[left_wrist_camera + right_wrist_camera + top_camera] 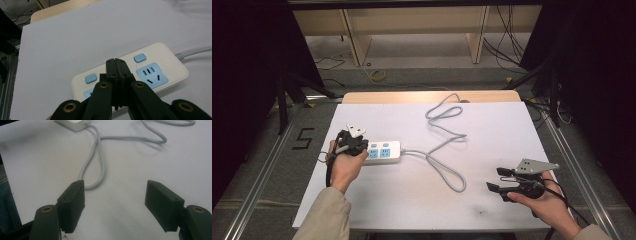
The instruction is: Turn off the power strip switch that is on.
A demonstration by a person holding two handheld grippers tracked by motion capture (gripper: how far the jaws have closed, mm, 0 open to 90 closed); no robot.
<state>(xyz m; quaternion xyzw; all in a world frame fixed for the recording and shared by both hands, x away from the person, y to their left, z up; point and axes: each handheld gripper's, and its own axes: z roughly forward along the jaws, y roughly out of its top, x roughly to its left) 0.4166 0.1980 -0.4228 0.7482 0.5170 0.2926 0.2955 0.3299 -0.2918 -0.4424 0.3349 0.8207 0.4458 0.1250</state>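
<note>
High view: the white plastic power strip with pale blue sockets and buttons (383, 152) lies on the left half of the white table sheet (492, 125). The left gripper (353, 142) sits at the strip's left end. The right gripper (502, 181) hovers near the sheet's front right corner, well apart from the strip. The grey round cable (447, 145) runs from the strip's right end in loops across the middle.

Left gripper view: the left gripper (116, 65) has its jaws pressed together with nothing between them, tips over the power strip (160, 62) between its two blue buttons (140, 58).

Right gripper view: the right gripper (115, 202) stands wide open and empty above bare sheet; a loop of the cable (96, 165) lies just ahead of the left jaw.

Risk: a downward push near the strip's end could slide or tilt the light housing, since nothing steadies it. A forward move by the right gripper could snag the nearest cable loop and drag the strip.

Clearance: the front and right of the sheet are open; the left edge lies near the strip.
</note>
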